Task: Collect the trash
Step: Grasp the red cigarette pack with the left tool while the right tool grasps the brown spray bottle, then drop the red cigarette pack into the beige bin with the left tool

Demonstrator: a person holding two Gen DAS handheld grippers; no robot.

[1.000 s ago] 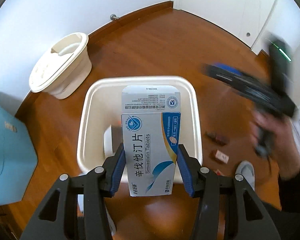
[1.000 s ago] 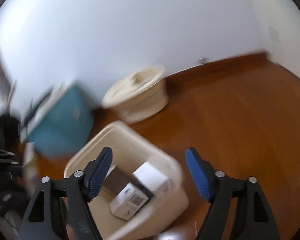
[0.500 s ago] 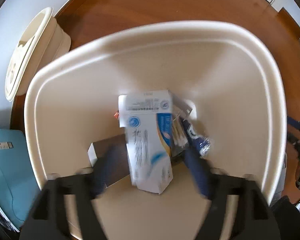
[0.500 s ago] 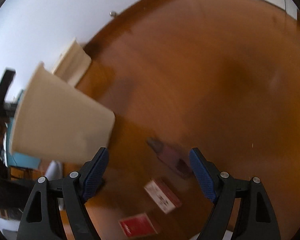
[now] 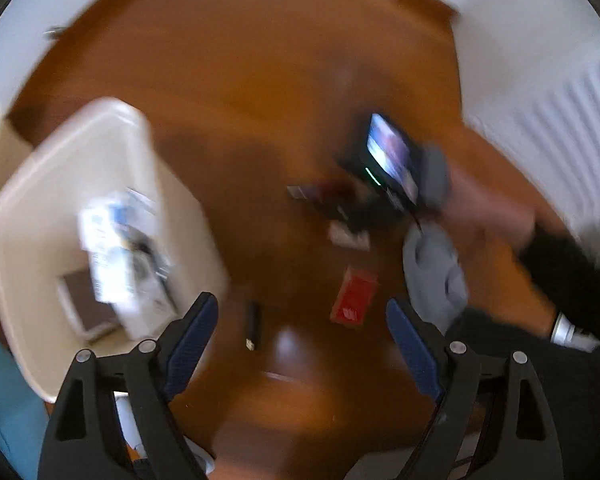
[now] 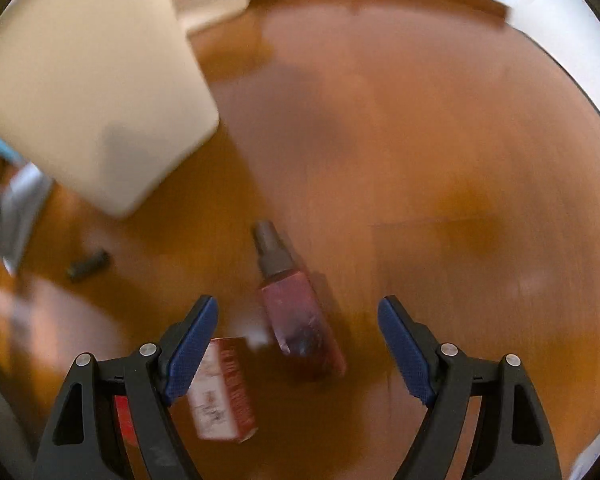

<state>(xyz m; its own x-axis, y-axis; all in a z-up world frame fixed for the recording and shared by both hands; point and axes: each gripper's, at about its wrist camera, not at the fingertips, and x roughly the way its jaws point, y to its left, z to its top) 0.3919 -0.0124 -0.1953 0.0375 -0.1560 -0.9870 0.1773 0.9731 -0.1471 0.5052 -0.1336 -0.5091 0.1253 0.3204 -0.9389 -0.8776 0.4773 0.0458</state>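
The cream trash bin (image 5: 16,264) stands on the wooden floor at the left, with the white and blue medicine box (image 5: 116,248) and a brown box (image 5: 80,300) inside. My left gripper (image 5: 302,340) is open and empty above the floor, right of the bin. A red packet (image 5: 354,300) and a small dark stick (image 5: 253,322) lie ahead of it. My right gripper (image 6: 298,350) is open, low over a dark red spray bottle (image 6: 296,312) lying between its fingers. A red and white box (image 6: 222,390) lies by its left finger. The bin (image 6: 88,92) is at upper left.
In the left wrist view the other hand with its gripper and screen (image 5: 392,160) is at the right, near a grey slipper (image 5: 432,272). A white radiator (image 5: 560,128) lines the right wall. A small dark object (image 6: 88,265) lies on the floor near the bin.
My left gripper let the medicine box drop into the bin, opened, and swung right over the floor. My right gripper came down from above the bin to the spray bottle.
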